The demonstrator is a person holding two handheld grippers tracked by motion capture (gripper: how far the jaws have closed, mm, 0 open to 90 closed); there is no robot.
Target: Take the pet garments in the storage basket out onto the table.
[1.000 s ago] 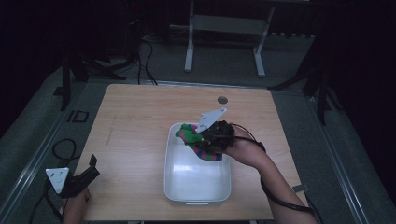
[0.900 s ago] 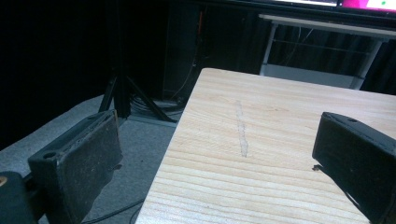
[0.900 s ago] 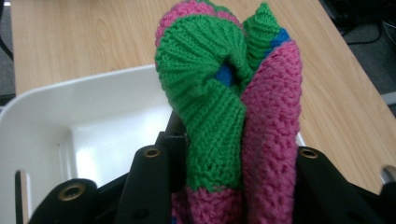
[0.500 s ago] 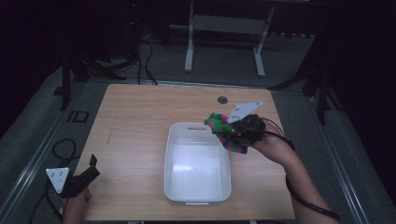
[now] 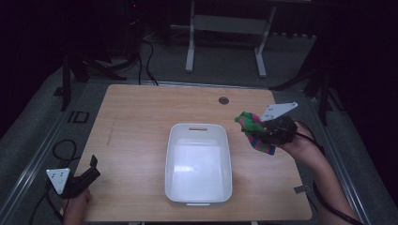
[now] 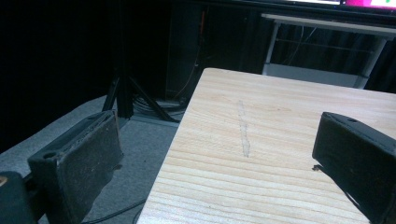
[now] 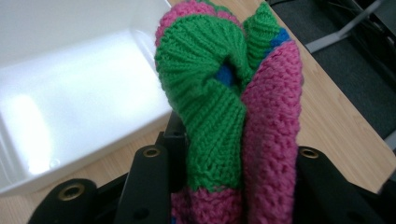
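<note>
Right gripper (image 5: 263, 132) is clamped on the knitted sock (image 5: 253, 131), held over the table (image 5: 141, 117) just right of the white tub (image 5: 199, 161); its long axis runs along the jaws. Left gripper (image 5: 87, 174) rests spread and empty, well apart

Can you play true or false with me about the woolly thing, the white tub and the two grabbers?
1. The right gripper is shut on the knitted piece. True.
2. The knitted piece lies inside the white tub. False: it is held to the right of the tub, above the table.
3. The left gripper is open with nothing in it. True.
4. The knitted piece is yellow and black. False: it is green and pink with a bit of blue.
</note>
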